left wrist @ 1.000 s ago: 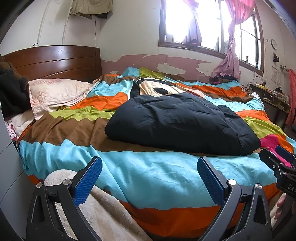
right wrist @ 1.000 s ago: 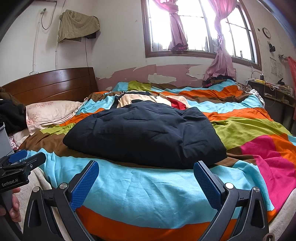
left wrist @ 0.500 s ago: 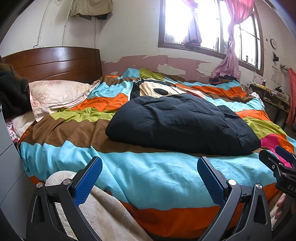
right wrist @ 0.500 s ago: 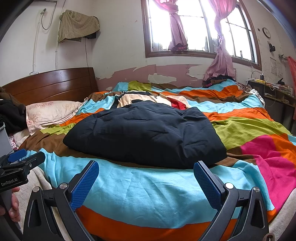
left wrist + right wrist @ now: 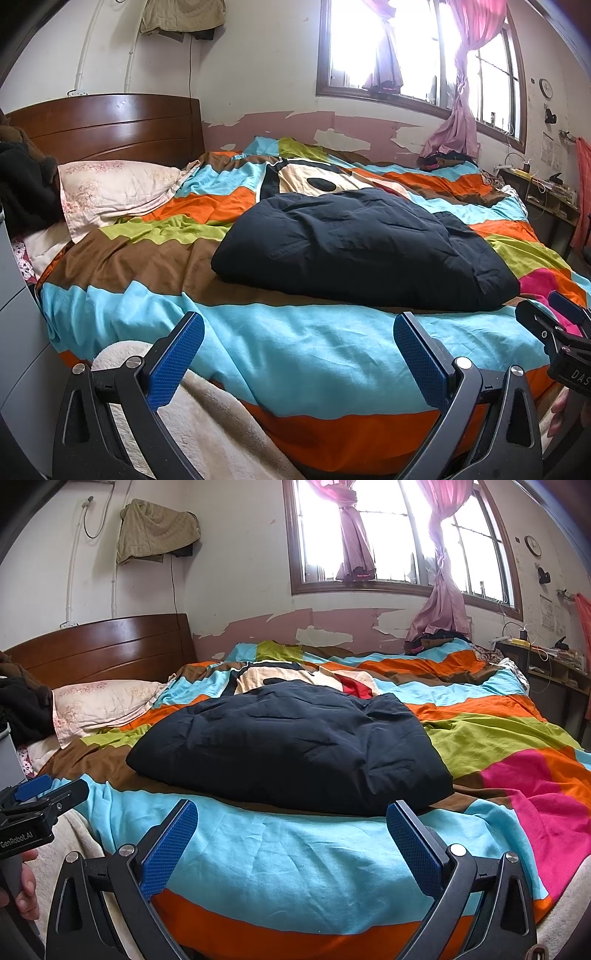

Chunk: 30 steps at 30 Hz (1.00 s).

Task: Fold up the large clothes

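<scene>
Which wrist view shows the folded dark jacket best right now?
The right wrist view: the dark jacket lies nearly centred, its whole outline visible. In the left wrist view the same jacket sits right of centre, seen more obliquely, its right end nearing the frame edge.

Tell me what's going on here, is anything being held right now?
Nothing is held. A person has a claw in each hand at the near edge of the bed. The left claw and the right claw are both open and empty, pointed at a dark navy padded garment lying bundled on the striped bedcover. Neither claw touches it.
</scene>
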Each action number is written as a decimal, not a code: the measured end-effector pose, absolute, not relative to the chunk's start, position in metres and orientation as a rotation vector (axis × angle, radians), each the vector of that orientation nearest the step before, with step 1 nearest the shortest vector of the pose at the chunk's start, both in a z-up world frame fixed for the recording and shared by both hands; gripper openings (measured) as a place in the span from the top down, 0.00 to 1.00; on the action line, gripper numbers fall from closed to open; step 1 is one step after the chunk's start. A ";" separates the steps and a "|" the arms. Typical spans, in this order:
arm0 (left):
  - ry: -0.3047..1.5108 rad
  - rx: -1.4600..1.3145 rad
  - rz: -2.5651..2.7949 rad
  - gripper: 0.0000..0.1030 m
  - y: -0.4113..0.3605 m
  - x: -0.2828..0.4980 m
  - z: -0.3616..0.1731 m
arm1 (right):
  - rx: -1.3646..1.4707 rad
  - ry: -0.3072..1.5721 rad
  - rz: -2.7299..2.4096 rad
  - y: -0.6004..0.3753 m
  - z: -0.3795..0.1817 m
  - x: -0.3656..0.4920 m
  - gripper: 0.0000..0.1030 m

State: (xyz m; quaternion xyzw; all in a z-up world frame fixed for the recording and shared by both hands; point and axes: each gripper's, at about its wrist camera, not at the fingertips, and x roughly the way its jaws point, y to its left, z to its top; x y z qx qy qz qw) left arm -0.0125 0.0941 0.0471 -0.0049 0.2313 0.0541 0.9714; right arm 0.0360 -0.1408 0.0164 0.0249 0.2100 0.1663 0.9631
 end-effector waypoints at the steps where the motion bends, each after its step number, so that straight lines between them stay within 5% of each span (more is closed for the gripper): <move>1: 0.467 -0.009 0.109 0.02 0.094 -0.013 0.047 | 0.051 0.425 0.337 -0.141 0.016 0.036 0.00; 30: 0.463 -0.013 0.110 0.02 0.092 -0.013 0.048 | 0.051 0.425 0.337 -0.141 0.016 0.036 0.00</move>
